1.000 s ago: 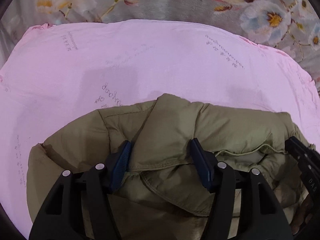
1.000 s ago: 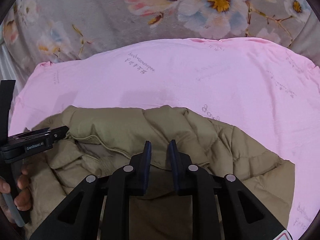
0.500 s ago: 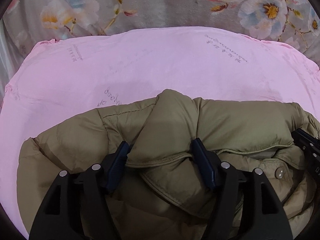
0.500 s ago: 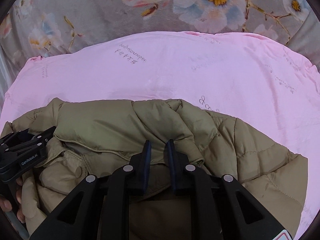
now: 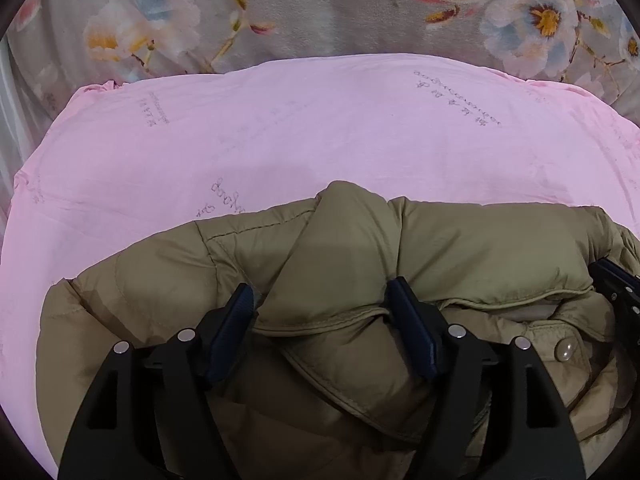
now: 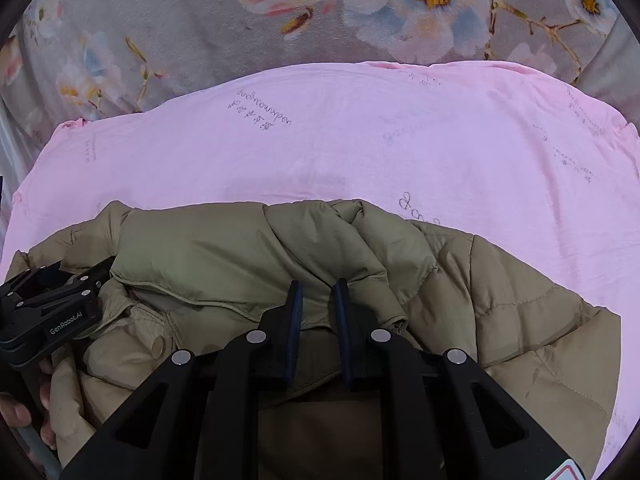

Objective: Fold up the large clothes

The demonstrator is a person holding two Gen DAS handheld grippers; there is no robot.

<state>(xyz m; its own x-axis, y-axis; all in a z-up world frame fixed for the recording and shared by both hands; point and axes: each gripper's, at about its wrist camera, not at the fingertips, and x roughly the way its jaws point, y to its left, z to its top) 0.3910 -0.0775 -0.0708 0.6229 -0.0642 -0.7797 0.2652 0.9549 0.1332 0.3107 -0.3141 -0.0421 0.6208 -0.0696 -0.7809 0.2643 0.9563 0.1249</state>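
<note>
An olive puffer jacket [image 5: 480, 248] lies bunched on a pink sheet [image 5: 320, 128], its snap button [image 5: 565, 349] showing at the right. My left gripper [image 5: 320, 304] straddles a thick fold of the jacket's edge. Its jaws are opening, and the puffy fold still fills the gap and touches both pads. In the right wrist view the same jacket [image 6: 520, 300] spreads to the right, and my right gripper [image 6: 318, 296] is shut on a thin fold of it near the collar. The left gripper's body [image 6: 52, 304] shows at the left there, held by a hand [image 6: 16, 416].
The pink sheet [image 6: 360, 152] with faint printed script covers the work area beyond the jacket. A grey blanket with large flowers [image 6: 360, 8] lies behind it. The right gripper's black frame [image 5: 616, 292] pokes in at the right edge of the left wrist view.
The left jaws have spread wider around the fold. Both views have tipped up a little, showing more floral blanket, and more of the jacket and its snap button have come into view.
</note>
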